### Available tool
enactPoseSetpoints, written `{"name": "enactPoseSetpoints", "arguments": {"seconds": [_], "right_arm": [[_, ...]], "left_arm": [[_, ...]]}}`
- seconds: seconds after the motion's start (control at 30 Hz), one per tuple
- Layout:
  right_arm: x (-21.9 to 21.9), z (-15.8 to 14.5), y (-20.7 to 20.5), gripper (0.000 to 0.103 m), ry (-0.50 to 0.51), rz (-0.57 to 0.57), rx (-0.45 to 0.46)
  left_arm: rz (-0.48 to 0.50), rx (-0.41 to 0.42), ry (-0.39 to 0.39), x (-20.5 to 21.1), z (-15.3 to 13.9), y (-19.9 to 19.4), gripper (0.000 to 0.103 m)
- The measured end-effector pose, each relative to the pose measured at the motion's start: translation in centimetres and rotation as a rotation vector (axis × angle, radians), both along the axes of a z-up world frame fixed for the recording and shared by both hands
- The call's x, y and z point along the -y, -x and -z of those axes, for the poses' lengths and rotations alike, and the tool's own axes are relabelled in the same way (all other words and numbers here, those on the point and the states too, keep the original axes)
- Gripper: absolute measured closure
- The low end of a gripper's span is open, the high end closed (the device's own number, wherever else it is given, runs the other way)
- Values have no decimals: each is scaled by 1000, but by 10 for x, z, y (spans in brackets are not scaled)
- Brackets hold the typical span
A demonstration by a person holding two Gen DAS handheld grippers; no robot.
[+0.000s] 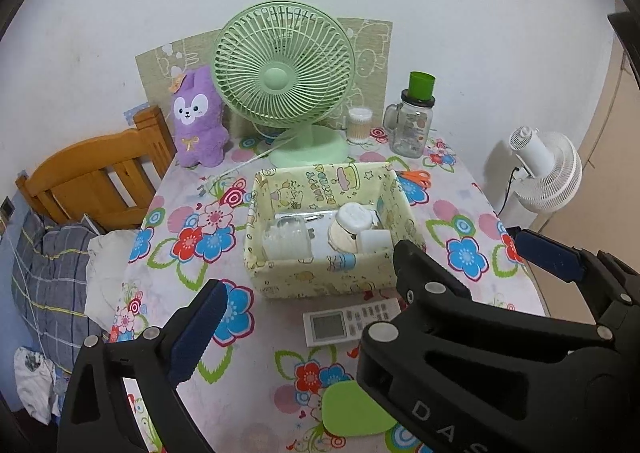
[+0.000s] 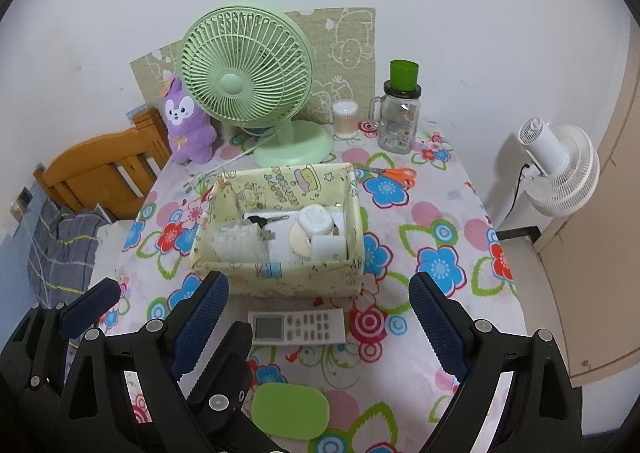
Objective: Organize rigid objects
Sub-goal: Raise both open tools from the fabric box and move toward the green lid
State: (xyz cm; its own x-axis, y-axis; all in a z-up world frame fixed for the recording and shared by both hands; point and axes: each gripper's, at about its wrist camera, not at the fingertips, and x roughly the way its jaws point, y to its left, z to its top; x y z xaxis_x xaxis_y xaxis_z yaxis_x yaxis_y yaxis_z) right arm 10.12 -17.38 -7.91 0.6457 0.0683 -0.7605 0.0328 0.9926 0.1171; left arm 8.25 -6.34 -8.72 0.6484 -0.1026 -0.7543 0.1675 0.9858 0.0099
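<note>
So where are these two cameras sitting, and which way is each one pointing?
Left wrist: on the left hand-held gripper, looking down across the floral table at the fabric box; its own open fingers show, plus the right hand-held gripper.
Right wrist: on the right hand-held gripper, facing the same way; the left one's fingers show at lower left.
Shared: box, remote, green fan.

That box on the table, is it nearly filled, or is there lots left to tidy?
Done: the box already holds keys, a white case and other small items. In hand: nothing; both the left gripper and right gripper are open and empty. Left: the remote, green lid and scissors remain on the table.
</note>
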Motion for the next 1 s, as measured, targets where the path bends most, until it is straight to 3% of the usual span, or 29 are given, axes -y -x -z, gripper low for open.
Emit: {"name": "enactPoseSetpoints", "arguments": {"seconds": [0.57, 1.0], "right_arm": [[10, 13, 35, 9, -16, 9, 2], [17, 53, 47, 9, 6, 14, -37]], "left_arm": [[9, -27, 30, 8, 17, 31, 3], [36, -84, 39, 16, 58, 41, 3]]}}
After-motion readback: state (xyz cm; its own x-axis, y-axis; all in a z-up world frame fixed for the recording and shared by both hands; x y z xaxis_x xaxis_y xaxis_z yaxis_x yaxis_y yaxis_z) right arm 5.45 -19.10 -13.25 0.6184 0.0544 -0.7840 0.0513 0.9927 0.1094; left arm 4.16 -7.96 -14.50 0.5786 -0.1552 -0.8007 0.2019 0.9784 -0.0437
